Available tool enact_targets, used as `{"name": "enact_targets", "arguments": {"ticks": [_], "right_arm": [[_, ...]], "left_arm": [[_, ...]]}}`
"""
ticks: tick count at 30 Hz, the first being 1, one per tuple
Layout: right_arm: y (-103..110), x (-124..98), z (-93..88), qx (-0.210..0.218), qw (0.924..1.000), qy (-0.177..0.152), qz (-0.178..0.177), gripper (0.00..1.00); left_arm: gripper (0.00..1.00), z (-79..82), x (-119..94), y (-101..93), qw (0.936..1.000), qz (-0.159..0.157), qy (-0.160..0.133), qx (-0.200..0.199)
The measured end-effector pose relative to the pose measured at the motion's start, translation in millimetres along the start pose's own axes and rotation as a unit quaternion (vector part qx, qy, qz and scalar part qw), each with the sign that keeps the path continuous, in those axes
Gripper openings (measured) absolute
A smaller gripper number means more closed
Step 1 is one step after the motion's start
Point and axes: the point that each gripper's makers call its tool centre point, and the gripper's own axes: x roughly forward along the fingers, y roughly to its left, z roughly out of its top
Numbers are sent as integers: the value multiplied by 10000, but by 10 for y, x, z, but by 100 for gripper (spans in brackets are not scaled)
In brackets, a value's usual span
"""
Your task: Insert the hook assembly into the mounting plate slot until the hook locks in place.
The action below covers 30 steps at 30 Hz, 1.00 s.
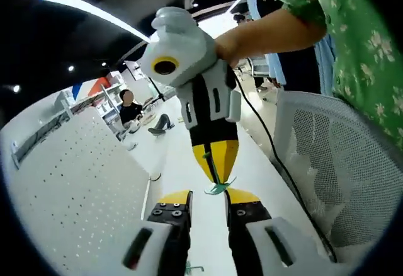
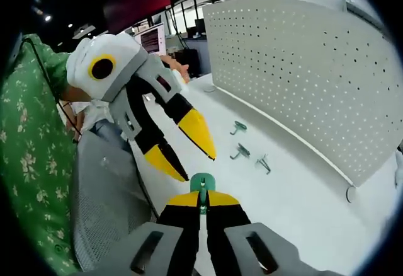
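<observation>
My right gripper (image 2: 201,198) is shut on a small green hook (image 2: 201,182), which sticks out past its yellow tips. In the left gripper view the same right gripper (image 1: 216,172) points down from above with the green hook (image 1: 220,188) pinched at its tips. That hook hangs just over the gap of my open left gripper (image 1: 208,196). The right gripper view has the left gripper (image 2: 196,166) at upper left, jaws spread and holding nothing. The white perforated mounting plate (image 2: 302,68) stands upright to the right; in the left gripper view this plate (image 1: 75,181) is on the left.
Three spare green hooks (image 2: 240,152) lie on the white table (image 2: 296,213) in front of the plate. A white mesh chair (image 1: 340,162) stands close beside the table. A person in a green floral sleeve (image 1: 352,30) holds the grippers. Other people sit farther back.
</observation>
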Motion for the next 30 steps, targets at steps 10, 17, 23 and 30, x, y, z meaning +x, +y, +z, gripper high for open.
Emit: {"name": "enact_targets", "arguments": {"ticks": [10,17,23,30], "right_arm": [[-54,-14,104,78,9991,-330,-273,0],[-112,-26,168,168,9974,-514,-486,0],[-173,-21,244,374,9936,-778,-725,0],[-233,-49,359,547,9861,-1214,-994,0]], "left_arm": [[23,-20,-138,196,9899,768,-264,-1166],[25,-79,-261,257,9782,1211,-271,-1664],[33,-131,-385,373,9619,1734,-272,-2096],[54,-187,-491,472,9396,2184,-323,-2617]]}}
